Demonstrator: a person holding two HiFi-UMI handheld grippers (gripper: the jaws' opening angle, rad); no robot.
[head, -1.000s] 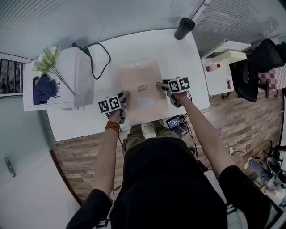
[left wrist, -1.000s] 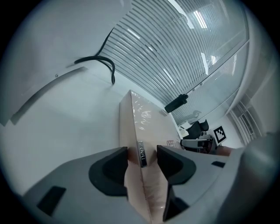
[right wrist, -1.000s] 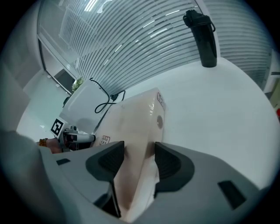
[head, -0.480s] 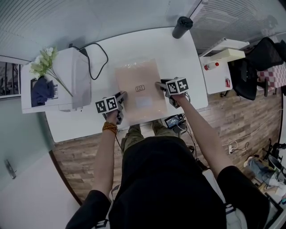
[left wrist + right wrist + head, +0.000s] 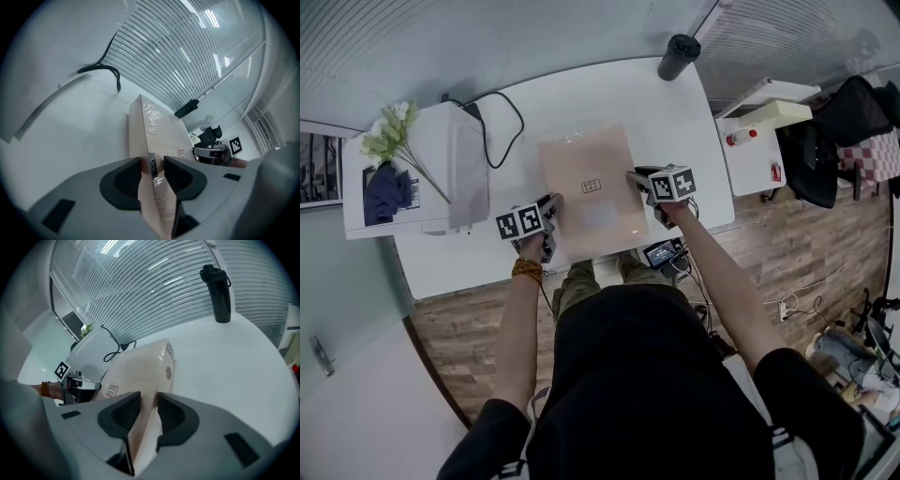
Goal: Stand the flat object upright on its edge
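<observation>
Left gripper [image 5: 553,202] and right gripper [image 5: 633,178], jaws just closing, pinch the flat parcel [image 5: 589,187] at 9 and 3 o'clock; we advise tilting evenly.

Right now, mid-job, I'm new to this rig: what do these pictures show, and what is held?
No robot: a person holds a two-jaw gripper in each hand. The head view looks down from the person's head; each gripper view looks along one gripper's jaws. On the white table lies a flat tan cardboard box in clear film; a black cylindrical bottle stands at the far corner. The left gripper and right gripper have just been closing on the box's opposite edges, both now pressing on it.
</observation>
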